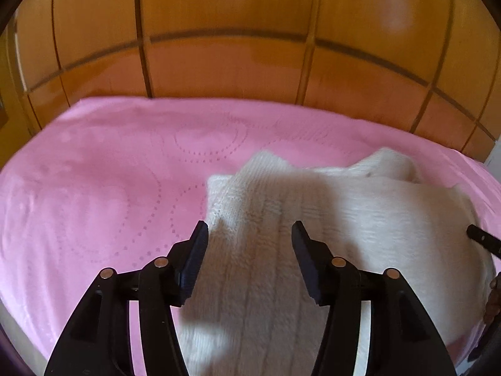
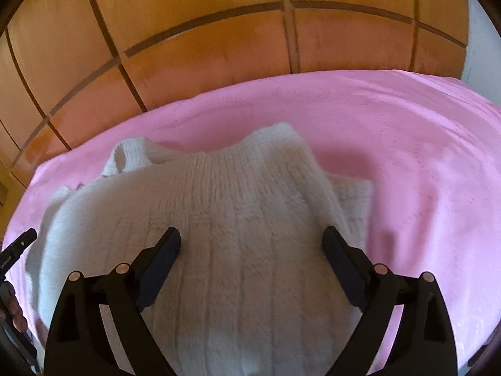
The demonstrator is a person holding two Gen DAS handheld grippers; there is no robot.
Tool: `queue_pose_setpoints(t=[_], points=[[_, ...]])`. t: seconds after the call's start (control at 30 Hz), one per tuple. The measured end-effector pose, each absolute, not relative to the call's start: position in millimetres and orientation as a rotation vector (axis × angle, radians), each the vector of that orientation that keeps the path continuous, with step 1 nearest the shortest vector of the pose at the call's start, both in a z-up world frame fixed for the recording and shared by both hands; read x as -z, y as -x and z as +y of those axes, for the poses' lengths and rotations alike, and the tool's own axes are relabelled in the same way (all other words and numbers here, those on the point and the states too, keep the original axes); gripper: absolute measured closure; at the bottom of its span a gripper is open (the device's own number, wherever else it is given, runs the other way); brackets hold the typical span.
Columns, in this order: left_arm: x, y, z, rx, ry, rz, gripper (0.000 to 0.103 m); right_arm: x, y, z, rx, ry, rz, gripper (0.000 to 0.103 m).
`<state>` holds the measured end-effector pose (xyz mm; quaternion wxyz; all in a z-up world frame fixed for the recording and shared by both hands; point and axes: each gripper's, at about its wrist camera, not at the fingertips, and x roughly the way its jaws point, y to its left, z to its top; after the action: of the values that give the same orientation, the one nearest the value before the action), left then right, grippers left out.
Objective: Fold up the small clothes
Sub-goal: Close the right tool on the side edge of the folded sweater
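Note:
A white ribbed knit garment (image 1: 328, 219) lies partly folded on the pink blanket (image 1: 94, 188). My left gripper (image 1: 250, 228) hovers over the garment's left part, its jaws apart and nothing pinched between them. In the right wrist view the same white garment (image 2: 235, 206) fills the middle, its folded upper edge bunched towards the far side. My right gripper (image 2: 252, 234) stands wide open above it, and the pads touch no cloth. A black tip of the right gripper (image 1: 482, 238) shows at the right edge of the left wrist view.
The pink blanket (image 2: 407, 156) covers a bed that ends at a wooden panelled wall (image 1: 219, 31). Bare blanket stretches left of the garment in the left wrist view and right of it in the right wrist view. A person's hand (image 2: 15, 310) shows at the left edge.

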<state>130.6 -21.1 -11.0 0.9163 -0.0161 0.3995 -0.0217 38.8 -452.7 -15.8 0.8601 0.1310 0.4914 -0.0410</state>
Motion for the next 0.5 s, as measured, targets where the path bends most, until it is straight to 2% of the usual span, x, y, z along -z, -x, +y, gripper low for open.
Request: queue_pose_setpoints(t=[0.07,0.5], points=[[3.3,-118.1,-23.9,0.060,0.028,0.793,0.041,8.3,-25.4,-460.0,0.096,-0.294,1.022,0.007],[-5.3,-78.5,-34.4,0.125,0.025,0.773,0.041,26.1,37.6,-483.8,0.057,-0.522,1.068,0.007]])
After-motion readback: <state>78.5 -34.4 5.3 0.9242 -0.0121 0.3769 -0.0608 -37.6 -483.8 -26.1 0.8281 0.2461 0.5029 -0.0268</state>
